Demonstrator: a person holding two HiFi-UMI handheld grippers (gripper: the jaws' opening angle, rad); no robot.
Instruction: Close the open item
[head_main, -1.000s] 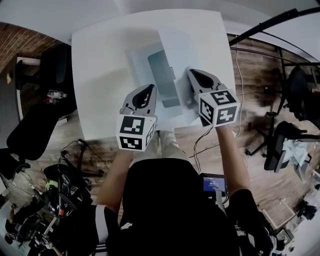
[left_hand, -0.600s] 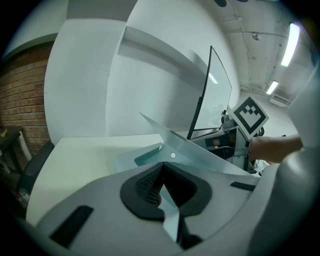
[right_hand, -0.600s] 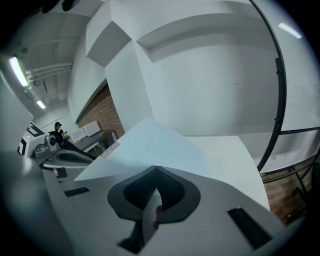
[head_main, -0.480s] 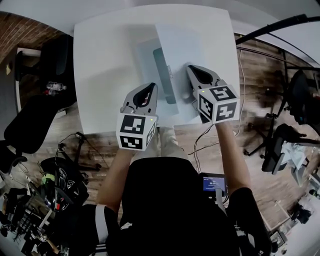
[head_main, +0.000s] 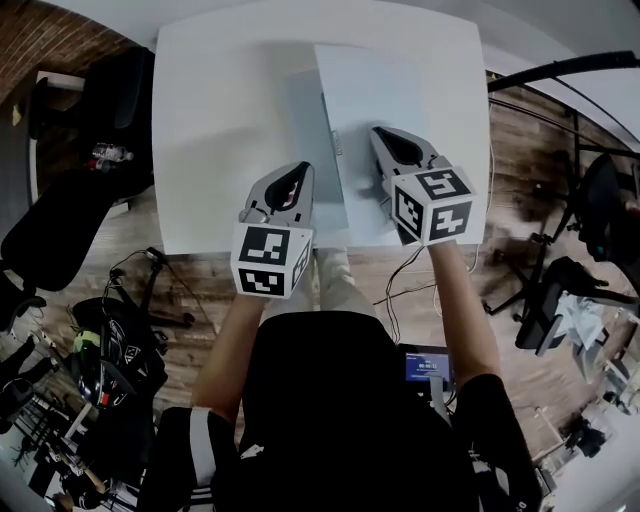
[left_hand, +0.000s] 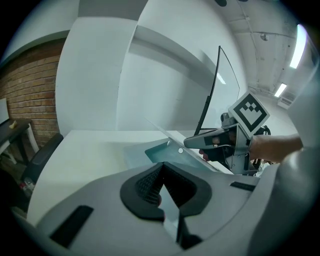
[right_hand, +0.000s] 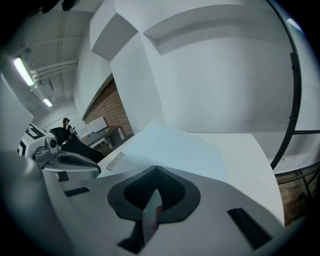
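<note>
Lid (head_main: 365, 95) of laptop (head_main: 305, 130) mid-table (head_main: 210, 120), part lowered, leaning toward my left gripper (head_main: 298, 172). Right gripper (head_main: 385, 135) behind lid. Both sets of jaws pressed together, nothing held. Closing step under way, I judge. Next: I press lid flat in 1 slow push.

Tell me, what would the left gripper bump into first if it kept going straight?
Probably the laptop. The left gripper points right at its open side, just ahead, though depth is hard to judge.
</note>
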